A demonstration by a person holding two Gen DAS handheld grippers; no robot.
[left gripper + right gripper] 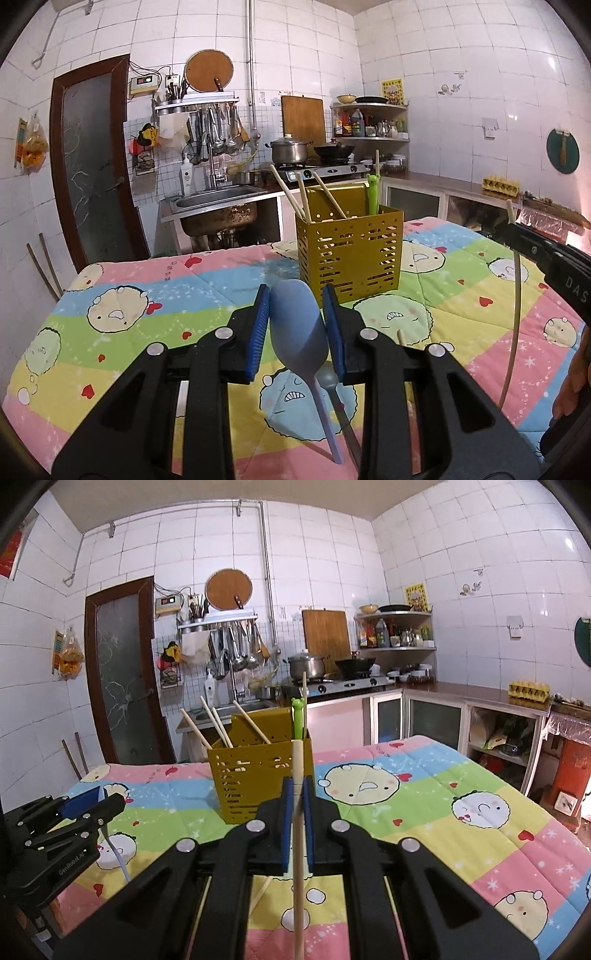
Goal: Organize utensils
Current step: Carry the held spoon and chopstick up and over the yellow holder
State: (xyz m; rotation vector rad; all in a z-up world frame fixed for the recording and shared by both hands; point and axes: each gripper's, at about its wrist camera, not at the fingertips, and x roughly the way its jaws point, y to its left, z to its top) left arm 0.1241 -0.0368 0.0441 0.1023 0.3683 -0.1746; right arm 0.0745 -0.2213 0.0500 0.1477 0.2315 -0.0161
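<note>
Over quilt (155, 280), left claw (297, 306) grips blue spoon (297, 325); right claw (297, 794) clamps chopstick (297, 849), end cropped.

On the quilt-covered table (155, 280) I count 1 yellow slotted utensil holder (351, 254). Sticking out of it are 4 wooden chopsticks (218, 722) and 1 green frog-topped utensil (373, 192), with 1 more pale stick rising just behind the frog. There are 2 grippers: the left gripper (297, 301) with 1 blue spoon (297, 325) between its pads, the right gripper (297, 794) with 1 chopstick (298, 849). Lying on the quilt below are 1 grey-handled utensil (340, 402) and at least 1 loose chopstick (263, 890).
</note>
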